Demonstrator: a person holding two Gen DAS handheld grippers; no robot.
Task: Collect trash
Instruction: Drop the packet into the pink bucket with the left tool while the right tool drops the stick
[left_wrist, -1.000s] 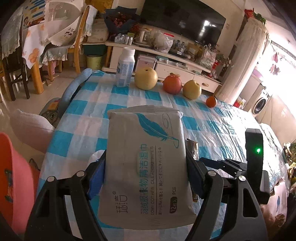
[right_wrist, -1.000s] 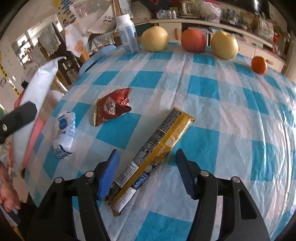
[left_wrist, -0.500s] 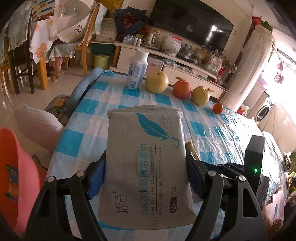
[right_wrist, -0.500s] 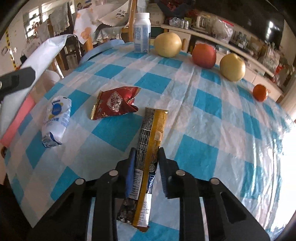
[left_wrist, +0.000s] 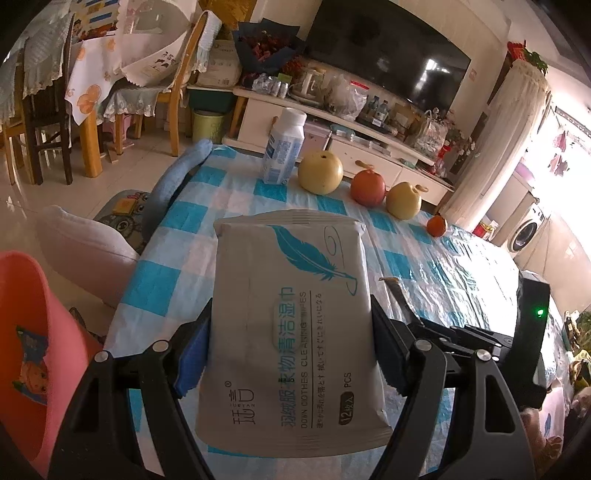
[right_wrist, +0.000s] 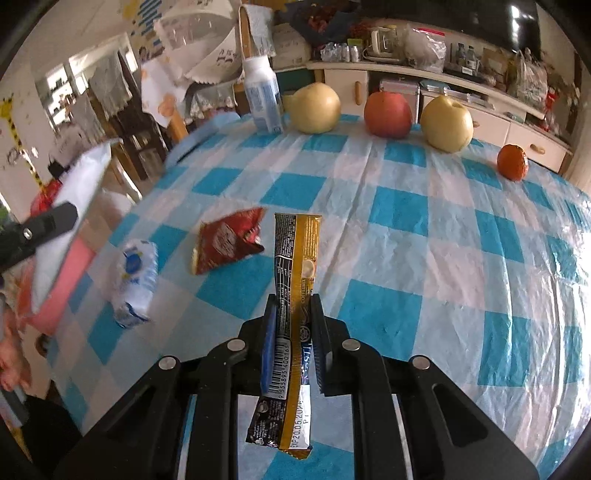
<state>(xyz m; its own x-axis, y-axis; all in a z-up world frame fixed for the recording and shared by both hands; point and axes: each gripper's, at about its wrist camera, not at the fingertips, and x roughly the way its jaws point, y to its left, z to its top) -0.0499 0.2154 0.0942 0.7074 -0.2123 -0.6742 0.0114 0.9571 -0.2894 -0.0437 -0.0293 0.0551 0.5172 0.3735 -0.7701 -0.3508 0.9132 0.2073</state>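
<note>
My left gripper (left_wrist: 290, 354) is shut on a grey wet-wipes pack (left_wrist: 291, 314) with a blue feather print, held above the table's left edge; it also shows edge-on in the right wrist view (right_wrist: 70, 218). My right gripper (right_wrist: 293, 332) is shut on a long gold and black coffee-mix sachet (right_wrist: 295, 280), lifted off the checked tablecloth (right_wrist: 424, 236). A crumpled red wrapper (right_wrist: 225, 243) and a white and blue packet (right_wrist: 135, 280) lie on the cloth to its left.
A pink bin (left_wrist: 26, 332) stands below the table's left edge. At the far edge stand a white bottle (right_wrist: 262, 96), two yellow pears (right_wrist: 314, 107), a red apple (right_wrist: 388, 114) and a small orange (right_wrist: 511, 162). Chairs and a TV cabinet lie beyond.
My right gripper closed on the coffee-mix sachet and lifted it off the cloth. My left gripper, still holding the wipes pack, rose and drew back a little.
</note>
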